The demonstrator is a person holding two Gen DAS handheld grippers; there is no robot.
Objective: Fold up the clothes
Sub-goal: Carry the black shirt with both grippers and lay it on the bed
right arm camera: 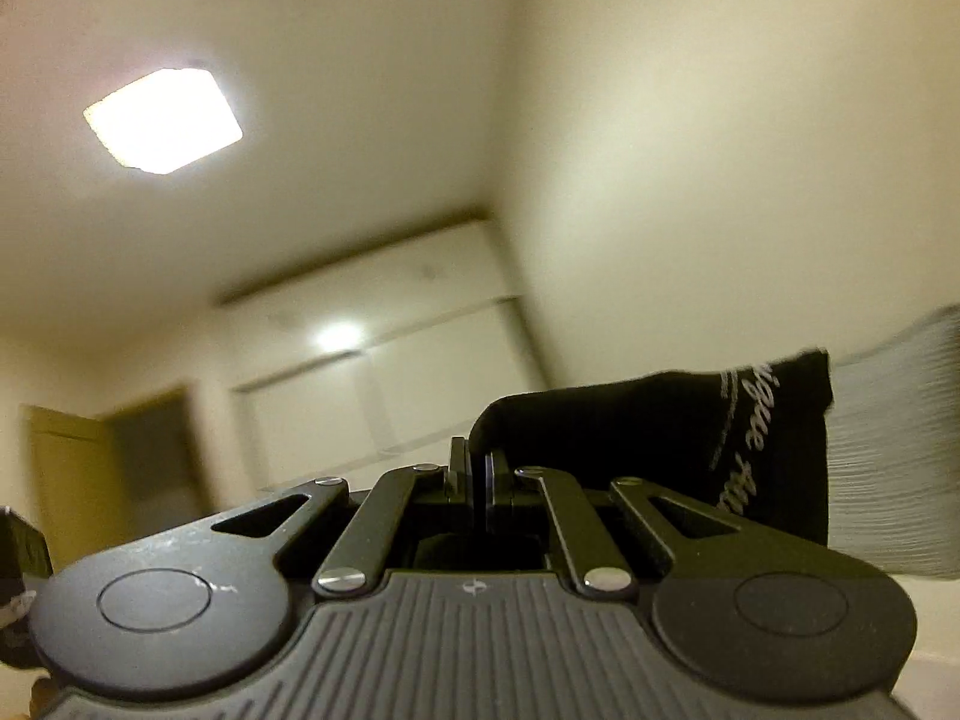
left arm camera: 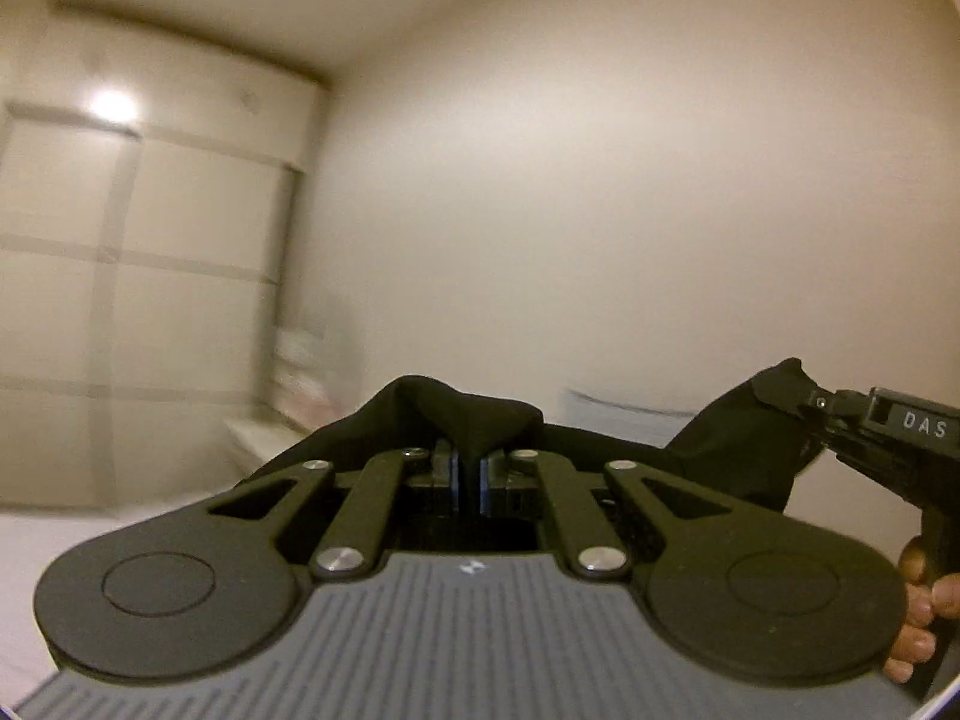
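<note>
Holding up a soft black cloth garment with white writing (right arm camera: 690, 438), the left gripper (left arm camera: 470, 474) and the right gripper (right arm camera: 474, 480) each pinch an edge. It hangs between them, above the pale bed (left arm camera: 36, 546). A weak pinch could let one corner slip and drop.

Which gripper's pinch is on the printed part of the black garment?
The right gripper: white script lettering runs down the black garment beside its shut jaws. The left gripper pinches plain black cloth, with no print in view.
</note>
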